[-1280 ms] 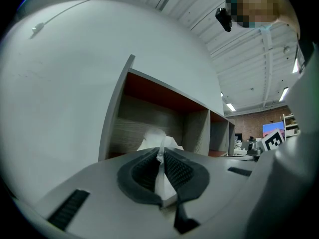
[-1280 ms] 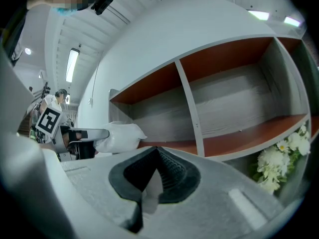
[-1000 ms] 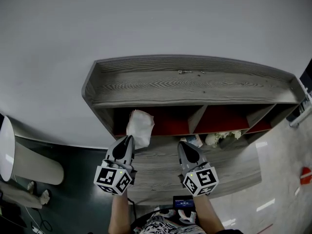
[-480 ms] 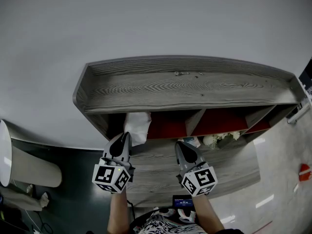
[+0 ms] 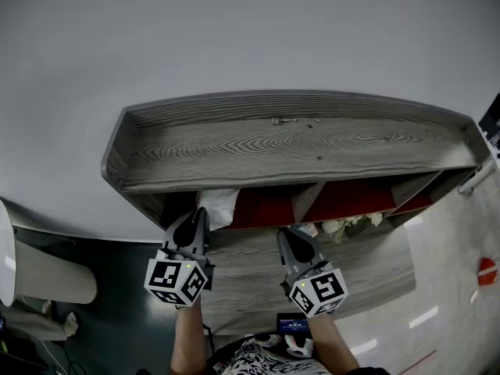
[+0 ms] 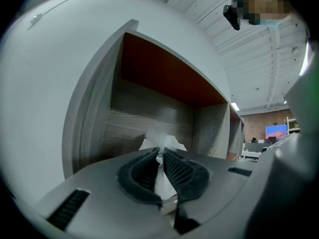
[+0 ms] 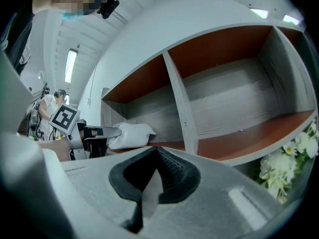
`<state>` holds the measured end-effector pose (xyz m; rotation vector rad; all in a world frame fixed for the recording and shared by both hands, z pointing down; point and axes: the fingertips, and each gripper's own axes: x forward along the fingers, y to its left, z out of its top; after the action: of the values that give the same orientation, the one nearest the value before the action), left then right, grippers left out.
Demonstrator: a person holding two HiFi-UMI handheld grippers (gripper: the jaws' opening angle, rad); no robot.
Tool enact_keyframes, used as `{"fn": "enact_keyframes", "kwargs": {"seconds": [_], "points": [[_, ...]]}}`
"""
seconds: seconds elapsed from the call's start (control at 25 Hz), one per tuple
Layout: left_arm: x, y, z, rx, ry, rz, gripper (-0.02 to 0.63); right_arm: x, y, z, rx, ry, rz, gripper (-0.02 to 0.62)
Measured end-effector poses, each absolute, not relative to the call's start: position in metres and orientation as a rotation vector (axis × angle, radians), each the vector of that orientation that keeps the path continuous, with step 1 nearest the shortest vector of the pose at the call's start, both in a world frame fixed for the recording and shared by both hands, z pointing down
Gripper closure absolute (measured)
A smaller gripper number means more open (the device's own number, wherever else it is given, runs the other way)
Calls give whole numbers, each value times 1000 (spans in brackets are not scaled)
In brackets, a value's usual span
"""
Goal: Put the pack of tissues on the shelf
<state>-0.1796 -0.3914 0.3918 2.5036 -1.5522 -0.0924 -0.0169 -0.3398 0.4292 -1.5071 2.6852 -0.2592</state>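
Nearest the person, the left tongs [image 6: 160,152] are pinched narrow on a fold of the pack of tissues [image 7: 130,133]. The soft white wrapper bulges out past their tips, and gripping it by the near edge leaves the bulk free to go in first. The right tongs [image 7: 157,153] hang just beside them, jaws together with nothing between, seemingly kept out of the work. The pack sits in the mouth of the leftmost compartment of the shelf [image 5: 273,143], low against its board. Whether it already rests there or hovers just above, I cannot tell. By the look of it the placing is nearly done and what is left is to let go. Past the pack that compartment looks clear, so nothing blocks it. An upright divider [image 7: 175,98] walls it off from the next one, which is also bare. White flowers [image 7: 288,169] lie lower and well off to the right, no hindrance here. On the top board lies a small metal piece [image 5: 285,120], too small to name, and behind everything stands a plain pale wall [image 5: 234,30]
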Motion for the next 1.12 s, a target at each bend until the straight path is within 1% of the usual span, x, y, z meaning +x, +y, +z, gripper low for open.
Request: {"fn": "enact_keyframes", "kwargs": {"seconds": [0.72,0.8,0.88,0.96,1.12], "points": [[-168,-400,394,2485,-1508,-65,589,-2,-339,429,-1491,2675,-271,592],[-168,-398,393,2482,-1509,-81,568,0,-336,429,-1491,2677,-268,592],[-169,-395,392,2472,-1511,-101,514,3,-331,428,-1491,2674,-268,592],[-172,-388,393,2458,-1528,-107,488,4,-325,428,-1493,2666,-277,592],[-182,-371,398,2428,-1561,-95,476,4,-312,423,-1478,2663,-264,592]]}}
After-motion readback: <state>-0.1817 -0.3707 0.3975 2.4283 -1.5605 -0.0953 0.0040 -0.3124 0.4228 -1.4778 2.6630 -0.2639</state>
